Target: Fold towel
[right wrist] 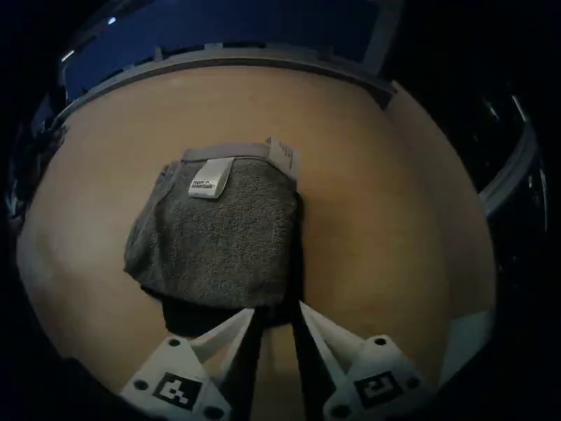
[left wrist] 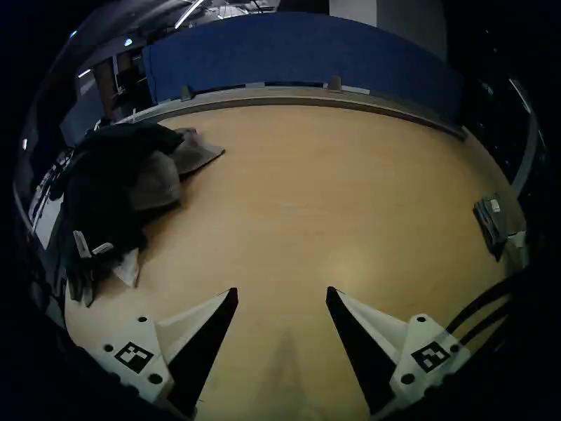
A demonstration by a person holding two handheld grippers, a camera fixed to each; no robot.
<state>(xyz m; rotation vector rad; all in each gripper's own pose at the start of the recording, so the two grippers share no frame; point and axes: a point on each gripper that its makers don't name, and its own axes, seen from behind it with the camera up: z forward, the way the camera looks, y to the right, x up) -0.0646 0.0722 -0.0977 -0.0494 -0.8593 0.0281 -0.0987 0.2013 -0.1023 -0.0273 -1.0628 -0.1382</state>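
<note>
Handling the grey towel [right wrist: 217, 238] calls for a soft-goods grip: it is judged light, limp and not slippery. It lies folded on the table [right wrist: 372, 210]. The right gripper [right wrist: 276, 307], jaws narrow, meets the edge farthest from the white label [right wrist: 208, 179]; whether it is pinching the edge cannot be told. Grasp that edge's corners. The left gripper [left wrist: 281, 288] gapes wide and holds nothing.

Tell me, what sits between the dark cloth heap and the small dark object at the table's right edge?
Nothing: the left gripper view shows bare table between cloth heap and dark object.
</note>
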